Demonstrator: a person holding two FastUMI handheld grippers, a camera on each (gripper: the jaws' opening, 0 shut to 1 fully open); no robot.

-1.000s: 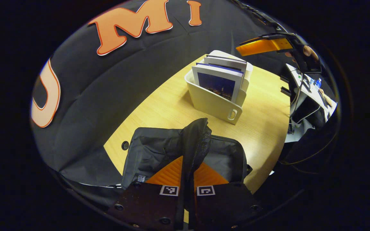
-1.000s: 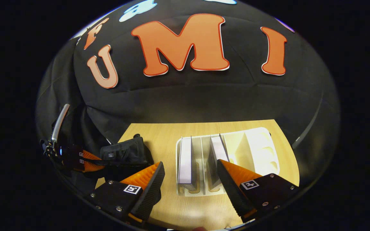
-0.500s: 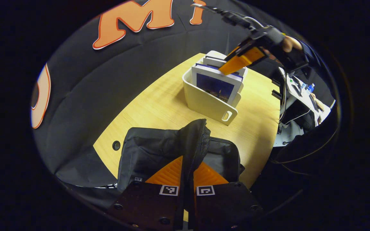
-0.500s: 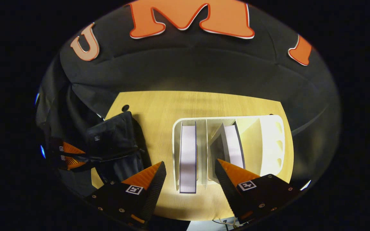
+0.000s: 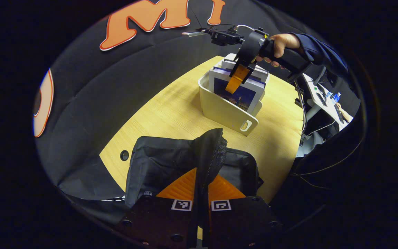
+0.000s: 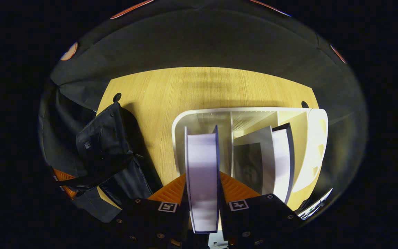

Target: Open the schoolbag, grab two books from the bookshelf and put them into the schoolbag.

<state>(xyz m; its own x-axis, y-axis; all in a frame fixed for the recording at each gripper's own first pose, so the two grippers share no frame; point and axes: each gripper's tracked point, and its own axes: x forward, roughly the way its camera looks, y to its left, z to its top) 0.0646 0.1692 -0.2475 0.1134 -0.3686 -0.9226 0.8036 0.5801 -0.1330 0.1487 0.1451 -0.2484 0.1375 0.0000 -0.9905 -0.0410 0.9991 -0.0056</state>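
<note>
In the left gripper view, the left hand-held gripper (image 5: 201, 188) sits at the bottom edge, its two fingers (image 5: 180, 188) pressed together on the raised zipper flap of the black schoolbag (image 5: 164, 162). The flap stands up between them, and the bag lies open on the wooden surface (image 5: 171, 110) at its near edge. Farther off on the surface stands a white bookshelf (image 5: 225, 110) with upright books; the front book (image 5: 238, 95) shows a dark cover. A hand (image 5: 282, 43) in a dark sleeve holds the right hand-held gripper (image 5: 235, 81) over the shelf, its fingers reaching down onto that front book.

In the right gripper view, the right hand-held gripper (image 6: 202, 188) is narrowed on a book (image 6: 202, 169) seen edge-on, one finger on each cover, so the book is clamped between them. This book stands in the left compartment of the bookshelf (image 6: 199, 116). A second book (image 6: 278, 159) leans in the next compartment to the right, its pages fanned a little. The schoolbag (image 6: 109, 148) lies on the surface (image 6: 192, 86) to the left of the shelf, near but apart from it, with the left hand-held gripper (image 6: 64, 181) at its lower edge gripping a fold of the fabric.
</note>
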